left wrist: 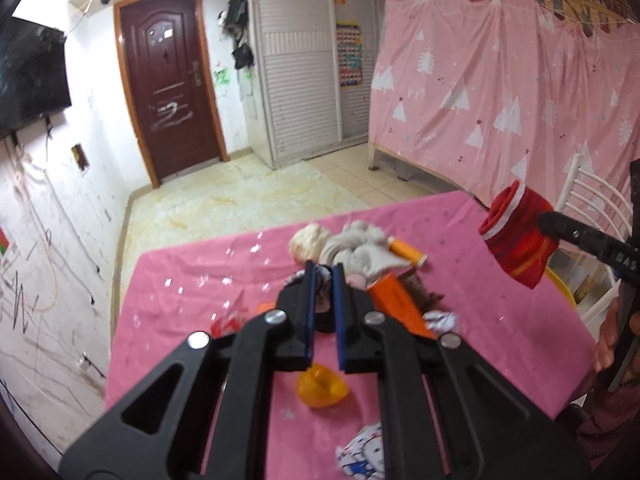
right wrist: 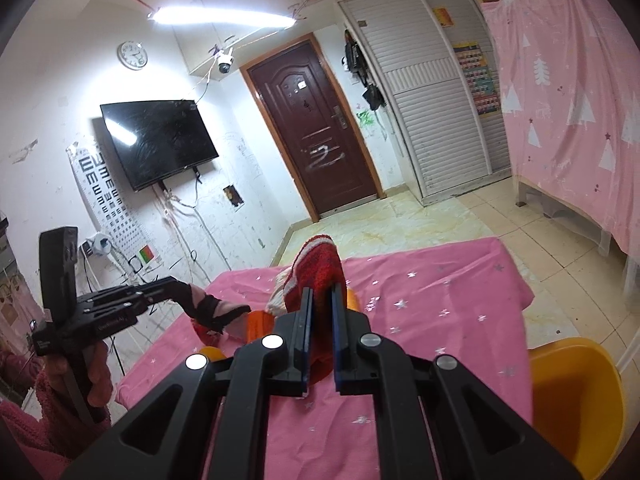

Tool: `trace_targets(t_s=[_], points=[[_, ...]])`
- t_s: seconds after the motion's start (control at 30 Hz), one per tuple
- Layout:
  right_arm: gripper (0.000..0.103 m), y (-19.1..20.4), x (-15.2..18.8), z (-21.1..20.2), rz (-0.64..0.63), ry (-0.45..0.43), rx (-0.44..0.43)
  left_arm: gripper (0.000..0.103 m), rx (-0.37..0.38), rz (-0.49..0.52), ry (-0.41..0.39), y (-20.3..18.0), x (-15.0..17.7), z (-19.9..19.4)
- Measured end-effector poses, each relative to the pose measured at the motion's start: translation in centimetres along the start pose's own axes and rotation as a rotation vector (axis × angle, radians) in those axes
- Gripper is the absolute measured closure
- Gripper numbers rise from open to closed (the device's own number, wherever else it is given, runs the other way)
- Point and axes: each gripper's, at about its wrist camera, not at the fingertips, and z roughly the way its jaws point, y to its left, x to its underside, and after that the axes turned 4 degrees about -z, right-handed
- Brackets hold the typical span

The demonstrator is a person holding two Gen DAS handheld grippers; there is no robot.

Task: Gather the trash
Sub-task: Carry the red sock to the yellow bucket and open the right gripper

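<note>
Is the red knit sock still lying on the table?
No, the right gripper holds the red knit sock in the air, above the pink tablecloth.

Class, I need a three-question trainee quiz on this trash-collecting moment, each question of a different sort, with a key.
1. True or false: the right tongs hold the red knitted sock in the air.
2. Multiple choice: the orange thread spool lies A) on the floor, B) on the pink tablecloth, C) in the yellow bin.
3. Fill in: the left tongs point at a pile of ____ items.

Key: 1 true; 2 B; 3 fabric. Whether the left tongs grip anything cannot be told.
</note>
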Motion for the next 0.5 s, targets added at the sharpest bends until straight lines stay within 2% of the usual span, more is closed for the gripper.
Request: trace_targets(t_s=[0.13,0.27,0.5], points=[[0.101,-1.8,-0.4,-1.3,0.023,-0.027,0.037,0.096,0.027,0.061,-0.044,-2.7,-2.1,-1.1],[0.101,-4.0,-0.9,-3.2,0.052,-0.057,0.09,0.096,0.096,0.123,-0.076,-6.4,-4.2,-1.6],[0.101,-8.3,-1.6,-7.2,0.111,-0.111,0.198,0.096,0.246,0.189,-0.053,-14.2,-6.4,0.5]])
